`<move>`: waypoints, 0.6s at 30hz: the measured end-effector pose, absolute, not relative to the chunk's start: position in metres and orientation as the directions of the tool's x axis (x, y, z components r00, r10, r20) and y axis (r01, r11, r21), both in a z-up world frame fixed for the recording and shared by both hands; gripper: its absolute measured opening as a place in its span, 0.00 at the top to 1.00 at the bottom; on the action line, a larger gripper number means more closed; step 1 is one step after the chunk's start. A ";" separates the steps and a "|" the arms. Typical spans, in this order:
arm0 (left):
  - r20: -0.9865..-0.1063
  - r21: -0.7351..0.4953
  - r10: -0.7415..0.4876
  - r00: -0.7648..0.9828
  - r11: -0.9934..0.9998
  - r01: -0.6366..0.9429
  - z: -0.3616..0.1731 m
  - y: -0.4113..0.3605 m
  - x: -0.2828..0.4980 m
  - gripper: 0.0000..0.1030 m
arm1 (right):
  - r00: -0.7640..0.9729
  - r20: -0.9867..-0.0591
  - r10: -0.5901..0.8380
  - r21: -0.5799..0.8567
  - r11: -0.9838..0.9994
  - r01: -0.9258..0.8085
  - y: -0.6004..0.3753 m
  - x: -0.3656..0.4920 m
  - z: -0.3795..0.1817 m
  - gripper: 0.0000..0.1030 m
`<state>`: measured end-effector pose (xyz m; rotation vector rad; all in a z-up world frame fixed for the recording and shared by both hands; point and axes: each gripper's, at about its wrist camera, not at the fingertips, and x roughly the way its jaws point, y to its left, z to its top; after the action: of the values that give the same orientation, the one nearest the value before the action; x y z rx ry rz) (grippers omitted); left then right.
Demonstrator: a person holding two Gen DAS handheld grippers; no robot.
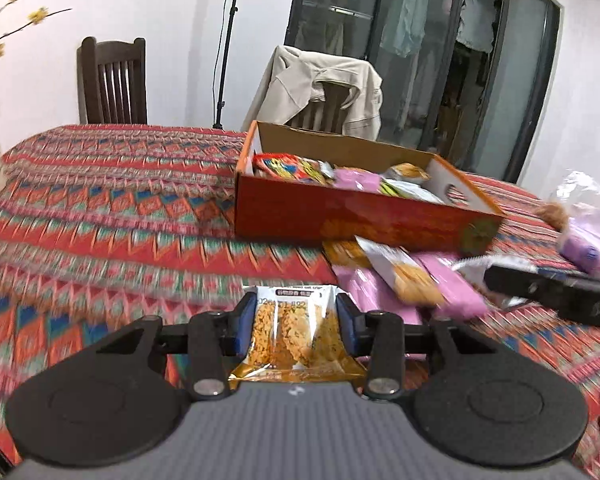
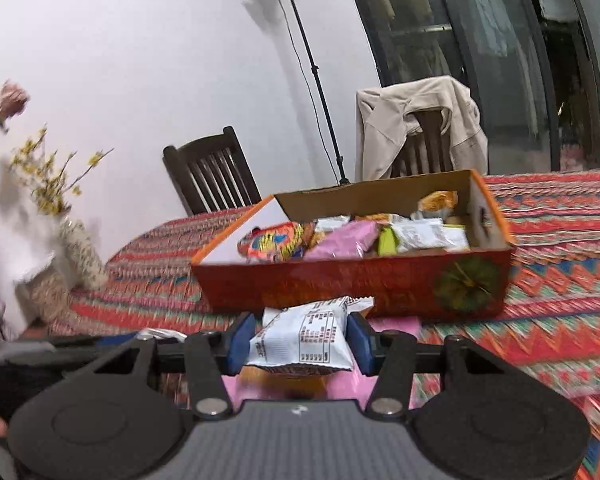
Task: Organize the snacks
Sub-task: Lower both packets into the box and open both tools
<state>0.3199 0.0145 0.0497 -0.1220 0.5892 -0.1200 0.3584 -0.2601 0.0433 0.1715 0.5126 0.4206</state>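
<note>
My left gripper (image 1: 296, 322) is shut on a clear-fronted cracker packet (image 1: 296, 336), held above the patterned cloth, short of the orange cardboard box (image 1: 340, 216). My right gripper (image 2: 300, 340) is shut on a white snack packet (image 2: 304, 340) with its printed back facing me, just in front of the box (image 2: 340, 280). The box holds several snack packets (image 2: 340, 240). Loose pink and cracker packets (image 1: 412, 280) lie on the cloth by the box's near side. The right gripper's finger (image 1: 548, 290) shows at the right of the left wrist view.
The table has a red patterned cloth (image 1: 100, 220). A flower vase (image 2: 80, 252) stands at the left. A clear bag with purple snacks (image 1: 588, 236) lies at the right. Two wooden chairs (image 1: 112, 80), one with a beige jacket (image 1: 320, 84), stand behind the table.
</note>
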 end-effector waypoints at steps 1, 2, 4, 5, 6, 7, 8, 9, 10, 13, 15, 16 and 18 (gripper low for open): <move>-0.545 -0.141 -0.140 0.826 0.987 0.075 0.050 0.013 0.307 0.59 | 0.790 -0.450 0.417 0.245 0.908 -0.340 -0.263 0.348 0.042 0.51; -0.547 -0.130 -0.132 0.827 0.989 0.071 0.050 0.012 0.297 0.59 | 0.790 -0.460 0.405 0.231 0.914 -0.334 -0.266 0.337 0.039 0.51; -0.549 -0.114 -0.115 0.828 0.992 0.062 0.050 0.010 0.282 0.59 | 0.776 -0.488 0.398 0.219 0.917 -0.333 -0.271 0.317 0.033 0.51; -0.550 -0.111 -0.114 0.827 0.992 0.063 0.051 0.009 0.276 0.59 | 0.768 -0.499 0.402 0.225 0.916 -0.333 -0.273 0.310 0.030 0.51; -0.550 -0.112 -0.116 0.827 0.992 0.065 0.051 0.010 0.274 0.59 | 0.763 -0.505 0.403 0.232 0.915 -0.330 -0.275 0.304 0.027 0.51; -0.547 -0.111 -0.115 0.829 0.992 0.065 0.052 0.009 0.271 0.59 | 0.759 -0.510 0.405 0.236 0.914 -0.329 -0.276 0.298 0.023 0.51; -0.543 -0.108 -0.115 0.832 0.992 0.066 0.053 0.007 0.268 0.59 | 0.757 -0.512 0.405 0.238 0.914 -0.328 -0.276 0.295 0.022 0.51; -0.539 -0.105 -0.114 0.835 0.992 0.067 0.054 0.006 0.266 0.59 | 0.761 -0.508 0.403 0.238 0.915 -0.325 -0.276 0.291 0.022 0.51; -0.534 -0.102 -0.113 0.838 0.992 0.068 0.055 0.005 0.264 0.59 | 0.765 -0.502 0.403 0.238 0.915 -0.326 -0.277 0.287 0.021 0.51; -0.523 -0.100 -0.116 0.844 0.992 0.074 0.057 0.001 0.259 0.59 | 0.777 -0.482 0.405 0.232 0.914 -0.332 -0.278 0.277 0.025 0.51; -0.520 -0.099 -0.118 0.846 0.992 0.077 0.057 -0.001 0.257 0.59 | 0.780 -0.479 0.403 0.229 0.915 -0.332 -0.280 0.274 0.025 0.51; -0.519 -0.099 -0.118 0.847 0.992 0.077 0.058 -0.001 0.256 0.59 | 0.781 -0.479 0.400 0.230 0.916 -0.328 -0.282 0.273 0.024 0.51; -0.520 -0.102 -0.119 0.846 0.992 0.077 0.058 -0.002 0.257 0.59 | 0.782 -0.482 0.395 0.234 0.918 -0.319 -0.285 0.271 0.023 0.51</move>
<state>0.2568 -0.0017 0.0580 -0.0782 0.5533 -0.1035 0.2715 -0.2853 0.0230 0.1428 0.5514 0.3869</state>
